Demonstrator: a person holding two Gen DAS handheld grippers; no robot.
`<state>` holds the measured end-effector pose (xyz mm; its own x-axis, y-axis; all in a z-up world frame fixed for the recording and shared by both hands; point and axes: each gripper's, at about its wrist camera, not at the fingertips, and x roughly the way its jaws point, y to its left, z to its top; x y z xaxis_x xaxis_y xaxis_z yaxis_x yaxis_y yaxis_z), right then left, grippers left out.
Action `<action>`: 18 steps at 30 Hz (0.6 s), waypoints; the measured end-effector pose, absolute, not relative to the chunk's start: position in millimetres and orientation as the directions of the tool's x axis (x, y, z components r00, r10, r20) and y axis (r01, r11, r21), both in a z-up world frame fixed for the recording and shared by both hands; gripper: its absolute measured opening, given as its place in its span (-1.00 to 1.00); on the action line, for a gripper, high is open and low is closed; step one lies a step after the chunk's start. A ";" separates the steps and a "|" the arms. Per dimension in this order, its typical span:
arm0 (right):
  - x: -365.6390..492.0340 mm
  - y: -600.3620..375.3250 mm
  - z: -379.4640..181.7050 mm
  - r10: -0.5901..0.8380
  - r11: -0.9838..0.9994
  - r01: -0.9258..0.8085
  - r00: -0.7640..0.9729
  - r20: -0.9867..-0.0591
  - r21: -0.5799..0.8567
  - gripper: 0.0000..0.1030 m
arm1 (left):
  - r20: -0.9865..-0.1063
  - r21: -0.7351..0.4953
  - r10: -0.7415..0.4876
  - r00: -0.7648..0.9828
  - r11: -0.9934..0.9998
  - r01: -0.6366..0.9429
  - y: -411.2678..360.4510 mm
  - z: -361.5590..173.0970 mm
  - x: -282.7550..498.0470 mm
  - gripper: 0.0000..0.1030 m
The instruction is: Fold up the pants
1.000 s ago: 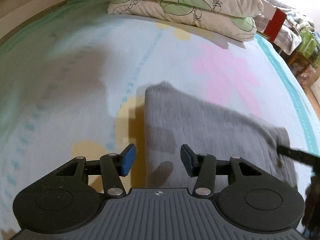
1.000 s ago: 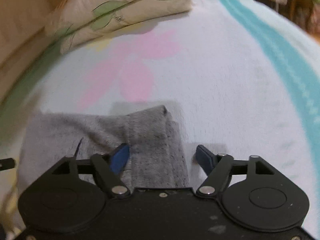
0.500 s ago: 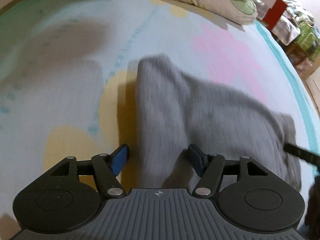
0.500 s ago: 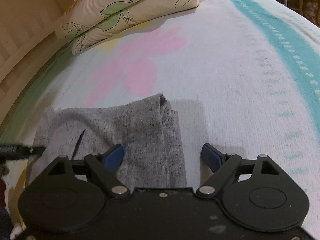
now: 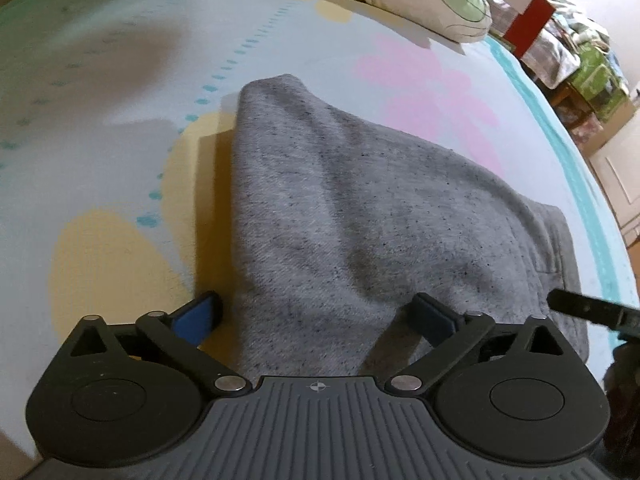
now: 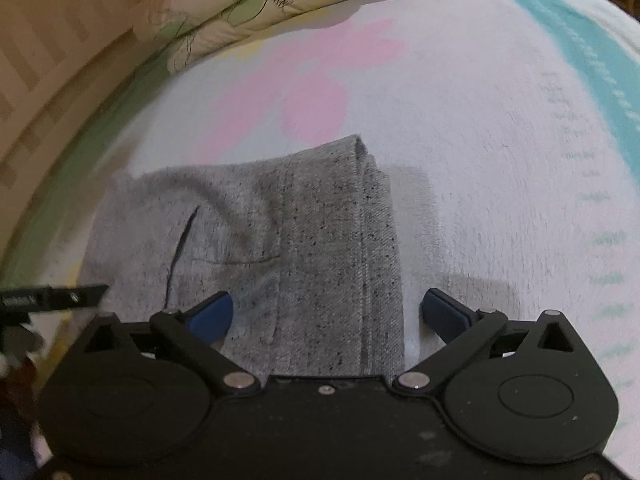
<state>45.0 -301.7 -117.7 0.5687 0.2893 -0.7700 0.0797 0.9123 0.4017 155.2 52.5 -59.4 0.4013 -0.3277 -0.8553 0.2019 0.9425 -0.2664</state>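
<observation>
Grey pants lie folded into a compact bundle on the bed, whose sheet carries pale yellow and pink flower shapes and a teal band along one side. In the left wrist view the left tongs are spread wide, empty, over the near end of the bundle; the blue-padded left finger sits just beside the cloth's left edge above a yellow patch, the right finger over the grey fabric. The bundle rises to a soft peak at its far left corner. In the right wrist view the right tongs are likewise spread and hold nothing, straddling the hemmed, stitched edge of the pants: one finger over the cloth, the other over bare sheet just beside it. A dark pocket slit and a seam line show in the fabric. Two stacked leaf-print pillows rest at the head of the bed, well apart from the pants. No containers appear.
</observation>
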 end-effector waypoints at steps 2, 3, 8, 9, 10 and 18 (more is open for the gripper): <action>42.5 -309.7 -119.8 0.316 0.889 0.093 0.586 -0.746 0.449 1.00 | -0.854 -0.260 -0.328 0.405 0.942 0.214 49.8 -59.9 155.9 0.98; 40.6 -313.9 -121.0 0.326 0.876 0.100 0.596 -0.734 0.471 1.00 | -0.853 -0.262 -0.330 0.405 0.941 0.215 49.3 -60.1 156.4 0.98; 36.4 -337.8 -129.9 0.431 0.770 0.112 0.634 -0.642 0.628 0.99 | -0.833 -0.335 -0.395 0.389 0.918 0.214 54.9 -60.1 163.8 0.95; 37.6 -341.1 -132.6 0.466 0.737 0.108 0.635 -0.617 0.668 0.83 | -0.827 -0.353 -0.407 0.387 0.913 0.204 56.1 -60.1 165.3 0.93; 37.8 -343.7 -136.4 0.497 0.705 0.109 0.629 -0.598 0.701 0.43 | -0.823 -0.366 -0.413 0.389 0.911 0.192 56.9 -59.8 166.0 0.80; 31.6 -340.5 -135.2 0.475 0.735 0.116 0.616 -0.629 0.668 -0.37 | -0.812 -0.375 -0.396 0.428 0.917 0.136 59.8 -49.2 154.9 -0.61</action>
<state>31.6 -340.5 -135.2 0.6161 0.4746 -0.6286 0.1159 0.7348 0.6684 154.9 59.8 -49.2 0.4285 -0.3956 -0.8124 0.1359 0.9171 -0.3748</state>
